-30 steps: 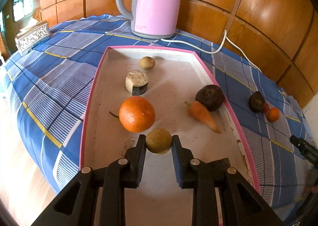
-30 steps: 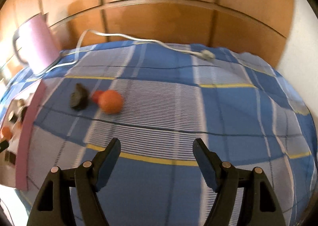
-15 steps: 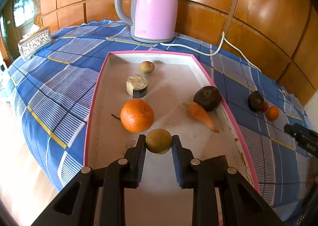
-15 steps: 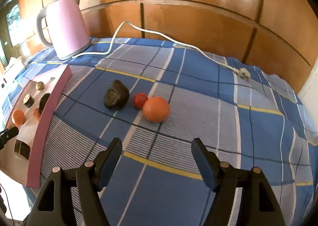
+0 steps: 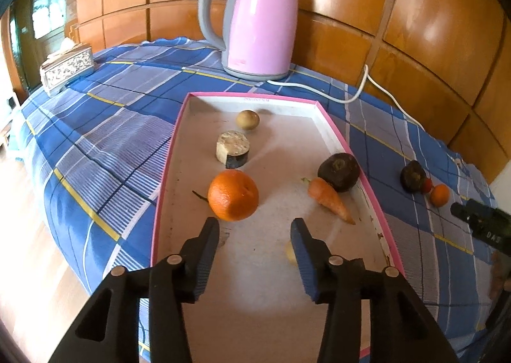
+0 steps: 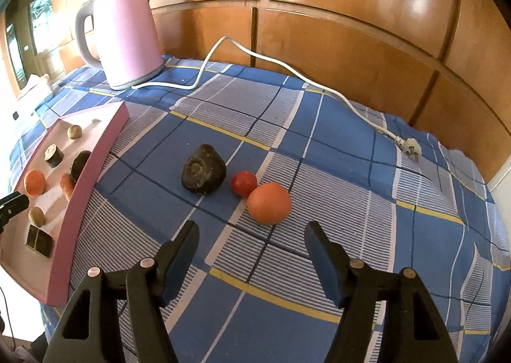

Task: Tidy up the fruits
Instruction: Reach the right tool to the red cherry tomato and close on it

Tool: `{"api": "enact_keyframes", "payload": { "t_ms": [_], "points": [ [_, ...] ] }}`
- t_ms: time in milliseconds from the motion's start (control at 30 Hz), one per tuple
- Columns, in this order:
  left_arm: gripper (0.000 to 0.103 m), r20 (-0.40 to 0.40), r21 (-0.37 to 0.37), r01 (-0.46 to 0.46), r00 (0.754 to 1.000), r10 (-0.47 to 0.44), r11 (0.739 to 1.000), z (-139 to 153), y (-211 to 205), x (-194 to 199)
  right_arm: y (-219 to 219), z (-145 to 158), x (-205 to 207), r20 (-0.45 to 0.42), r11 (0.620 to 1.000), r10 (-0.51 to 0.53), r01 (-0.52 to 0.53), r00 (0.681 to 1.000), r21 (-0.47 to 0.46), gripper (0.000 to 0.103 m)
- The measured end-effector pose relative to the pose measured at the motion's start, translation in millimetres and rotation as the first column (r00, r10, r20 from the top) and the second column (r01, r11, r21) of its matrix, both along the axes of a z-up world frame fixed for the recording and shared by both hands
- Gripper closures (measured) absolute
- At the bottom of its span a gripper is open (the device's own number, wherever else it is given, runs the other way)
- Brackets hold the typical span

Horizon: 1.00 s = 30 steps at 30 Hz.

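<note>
**Left fingers parting over the tray, right fingers wide above loose fruit**

Left wrist view: the left gripper [image 5: 255, 235] hangs over the near end of the pink-rimmed tray [image 5: 367, 184], its jaws opening with nothing pressed between them. A pale round fruit [image 5: 289, 252] lies on the tray floor, mostly hidden by the right-hand finger [image 5: 306, 262]. At 12 o'clock of the fingers sits the orange [image 5: 232, 195]; beyond it, a cut stub [image 5: 232, 149] and a brown ball [image 5: 247, 119]. At 2 o'clock a carrot [image 5: 329, 200] touches a dark beet [image 5: 339, 172] against the tray's right wall. A pink kettle [image 5: 260, 21] stands beyond the tray on the checked cloth [image 5: 105, 126].

Right wrist view: the right gripper [image 6: 252, 251] stands open and empty above the cloth-covered surface. At 12 o'clock a small orange [image 6: 269, 203] touches a tomato [image 6: 244, 183]; a dark lump [image 6: 203, 169] lies just beside the tomato at 11 o'clock. The tray sits at 9 o'clock, well apart, and the kettle's white cord [image 6: 287, 70] trails across the far cloth.
</note>
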<state>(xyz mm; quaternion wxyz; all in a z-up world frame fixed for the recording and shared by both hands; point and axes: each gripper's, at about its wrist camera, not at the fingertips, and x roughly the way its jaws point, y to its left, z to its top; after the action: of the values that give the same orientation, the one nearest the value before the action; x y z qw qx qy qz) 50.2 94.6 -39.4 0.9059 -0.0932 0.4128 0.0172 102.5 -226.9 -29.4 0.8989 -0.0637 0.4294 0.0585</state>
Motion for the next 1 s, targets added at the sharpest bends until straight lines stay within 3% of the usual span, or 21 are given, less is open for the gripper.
{"api": "enact_keyframes", "payload": {
  "t_ms": [133, 233, 300, 667, 900, 1000],
  "points": [
    [0.053, 0.023, -0.005, -0.027, 0.999, 0.027, 1.000, 4, 2, -4, -2, -3, 2, -0.012, 1.000, -0.014, 0.014, 1.000, 0.001, 0.034],
    [0.040, 0.047, -0.017, -0.068, 0.997, 0.069, 0.998, 9, 5, -10, -4, -2, 5, -0.013, 1.000, -0.019, 0.019, 1.000, 0.006, 0.034],
    [0.039, 0.064, -0.031, -0.097, 0.993, 0.099, 0.995, 13, 9, -15, -4, 0, 8, -0.007, 1.000, -0.009, 0.009, 1.000, -0.008, 0.034],
    [0.031, 0.053, -0.047, -0.167, 0.984, 0.170, 0.985, 12, 21, -19, 17, 6, 42, -0.052, 0.983, 0.141, -0.146, 0.989, -0.114, 0.034],
    [0.031, 0.032, -0.049, -0.181, 0.983, 0.183, 0.982, 8, 28, -20, 47, -16, 66, -0.177, 0.893, 0.260, -0.306, 0.949, -0.331, 0.051],
    [0.031, 0.022, -0.050, -0.182, 0.983, 0.184, 0.982, 7, 29, -19, 51, -26, 75, -0.221, 0.867, 0.275, -0.341, 0.936, -0.364, 0.051]
  ]
}}
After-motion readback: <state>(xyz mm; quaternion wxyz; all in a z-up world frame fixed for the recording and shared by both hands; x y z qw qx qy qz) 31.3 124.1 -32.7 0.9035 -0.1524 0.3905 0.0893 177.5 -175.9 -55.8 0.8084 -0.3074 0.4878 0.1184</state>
